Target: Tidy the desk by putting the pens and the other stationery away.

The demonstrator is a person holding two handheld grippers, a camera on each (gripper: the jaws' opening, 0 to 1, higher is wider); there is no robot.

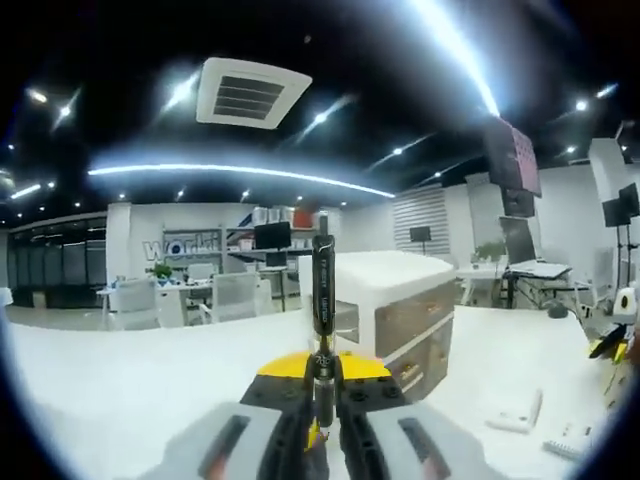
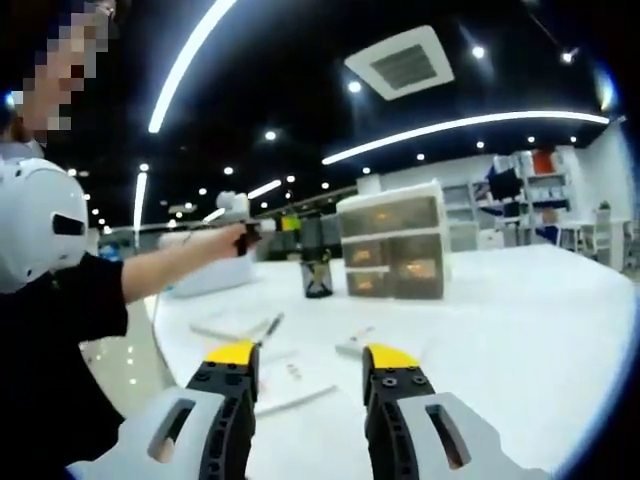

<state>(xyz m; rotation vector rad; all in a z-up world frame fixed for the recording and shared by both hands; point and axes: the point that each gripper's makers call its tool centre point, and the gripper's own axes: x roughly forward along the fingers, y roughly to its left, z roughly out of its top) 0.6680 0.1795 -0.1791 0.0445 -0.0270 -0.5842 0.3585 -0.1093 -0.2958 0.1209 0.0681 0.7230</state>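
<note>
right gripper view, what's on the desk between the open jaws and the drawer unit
In the right gripper view, loose stationery and white flat pieces lie on the white desk between the right gripper and the drawer unit.

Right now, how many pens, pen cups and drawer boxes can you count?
Slim black pen: 2, one clamped upright in the left gripper, one lying on the white desk
Black pen cup: 1
White drawer box with see-through drawers: 1
Total: 4
</note>
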